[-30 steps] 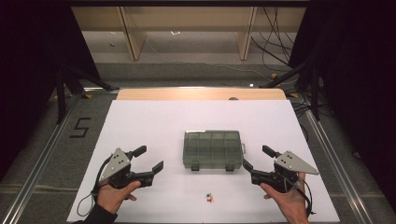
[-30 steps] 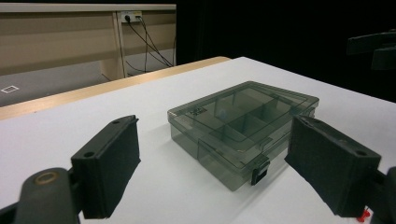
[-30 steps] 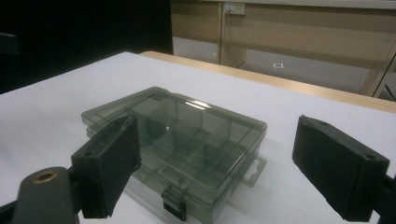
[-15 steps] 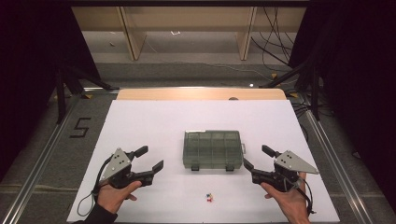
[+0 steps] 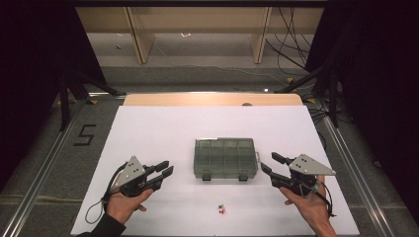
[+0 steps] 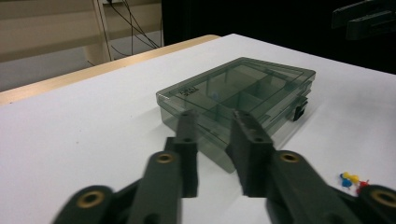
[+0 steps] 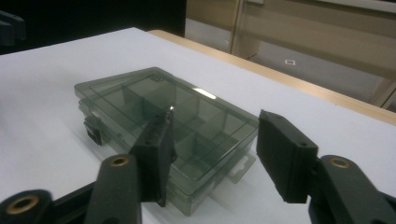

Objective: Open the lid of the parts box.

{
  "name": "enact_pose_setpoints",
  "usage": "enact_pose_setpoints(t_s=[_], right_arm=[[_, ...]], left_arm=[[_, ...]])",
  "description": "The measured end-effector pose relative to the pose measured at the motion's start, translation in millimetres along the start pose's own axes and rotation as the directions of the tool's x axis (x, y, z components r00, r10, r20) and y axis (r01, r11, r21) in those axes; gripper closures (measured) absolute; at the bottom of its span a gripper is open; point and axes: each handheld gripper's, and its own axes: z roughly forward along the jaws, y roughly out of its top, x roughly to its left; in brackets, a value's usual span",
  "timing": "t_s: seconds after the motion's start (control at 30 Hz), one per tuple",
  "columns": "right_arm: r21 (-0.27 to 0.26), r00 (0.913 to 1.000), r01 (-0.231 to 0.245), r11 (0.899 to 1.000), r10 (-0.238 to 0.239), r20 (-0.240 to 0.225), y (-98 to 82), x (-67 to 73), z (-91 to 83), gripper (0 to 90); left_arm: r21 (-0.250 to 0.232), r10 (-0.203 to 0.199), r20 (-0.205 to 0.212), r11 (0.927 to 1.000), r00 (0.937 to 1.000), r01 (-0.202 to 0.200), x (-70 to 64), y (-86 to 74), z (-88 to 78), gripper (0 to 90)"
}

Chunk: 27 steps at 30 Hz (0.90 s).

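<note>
A smoky-green clear compartment box (image 5: 225, 158) lies closed in the middle of the white table (image 5: 163, 128), with its two dark latches toward me. My left gripper (image 5: 168, 169) rests to its left and points at it. Its jaws have just been closing, and a narrow gap with nothing in it stays between them (image 6: 214, 116). My right gripper (image 5: 268, 162) sits on the box's right side, also aimed at it. Its jaws have just been closing too, and they stand about half apart with nothing between them (image 7: 217, 116). Neither gripper touches the box (image 6: 238, 100) (image 7: 168, 121).
A few small coloured pins (image 5: 221, 209) lie on the table in front of the box, also visible as pins (image 6: 352, 179) at the lower right of the left gripper view. A wooden strip (image 5: 212, 99) edges the table's far side. Pale shelving stands beyond it.
Both grippers' jaws have narrowed, the left much more than the right. Both hands, the box and the pins stay where they were.
</note>
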Motion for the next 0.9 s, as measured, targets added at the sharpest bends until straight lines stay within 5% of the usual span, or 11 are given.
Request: enact_pose_setpoints(t_s=[0.13, 0.33, 0.47, 0.63, 0.67, 0.83, 0.9], right_arm=[[0.011, 0.9969, 0.079, 0.997, -0.079, 0.004, 2.1, -6.8, 5.4, 66.7], [0.071, 0.9949, 0.101, 0.992, -0.101, -0.001, -2.4, -23.6, 10.8, 83.4], [0.108, 0.9948, 0.101, 0.989, -0.100, -0.018, -7.3, -33.6, 18.2, 87.9], [0.159, 0.9918, 0.125, 0.979, -0.118, -0.048, -12.5, -36.9, 28.0, 89.6], [0.172, 0.9916, 0.125, 0.977, -0.117, -0.056, -13.7, -36.9, 30.3, 89.9], [0.212, 0.9893, 0.138, 0.968, -0.124, -0.077, -17.8, -39.1, 38.8, 90.0], [0.223, 0.9883, 0.144, 0.964, -0.129, -0.081, -19.4, -40.1, 41.2, 90.0]], left_arm=[[0.018, 0.008, 0.014, 0.9998, 0.9999, -0.008, 2.0, -1.2, 6.5, 84.9], [0.044, 0.027, 0.036, 0.9986, 0.9990, -0.029, 1.8, -0.8, 15.3, 89.6], [0.065, 0.060, 0.026, 0.9960, 0.9979, -0.061, 3.8, -0.9, 24.2, 89.7], [0.106, 0.046, 0.035, 0.9931, 0.9983, -0.050, 6.1, -3.9, 35.6, 89.8], [0.119, 0.073, 0.040, 0.9898, 0.9965, -0.078, 8.3, -4.5, 38.6, 89.8], [0.154, 0.034, 0.050, 0.9873, 0.9982, -0.041, 8.2, -9.2, 50.2, 89.8], [0.174, 0.060, 0.073, 0.9821, 0.9955, -0.072, 9.7, -10.7, 55.5, 89.8]])
